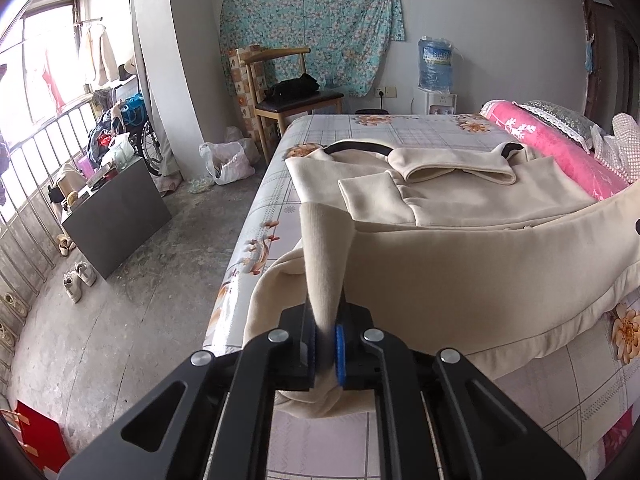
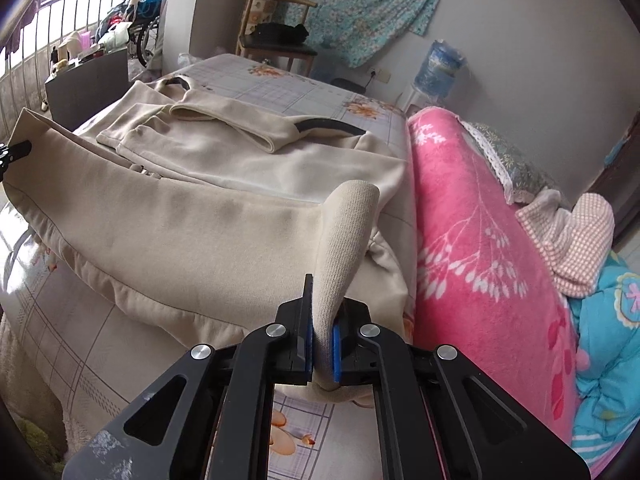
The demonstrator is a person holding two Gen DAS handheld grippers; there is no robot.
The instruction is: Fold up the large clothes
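Beige garment [image 1: 460, 264] hem pinched in left gripper [image 1: 325, 336], right gripper [image 2: 322, 344] jaws; pads mostly hidden.

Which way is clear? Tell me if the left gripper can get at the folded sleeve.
Probably not as things stand: the left gripper has its jaws clamped on the beige garment's hem, so it cannot take the folded sleeve farther up.

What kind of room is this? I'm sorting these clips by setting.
Most likely a lived-in bedroom: a bed with a floral checked sheet, a rolled pink floral blanket along its side, and a wooden chair by the wall. A beige garment lies on the bed.
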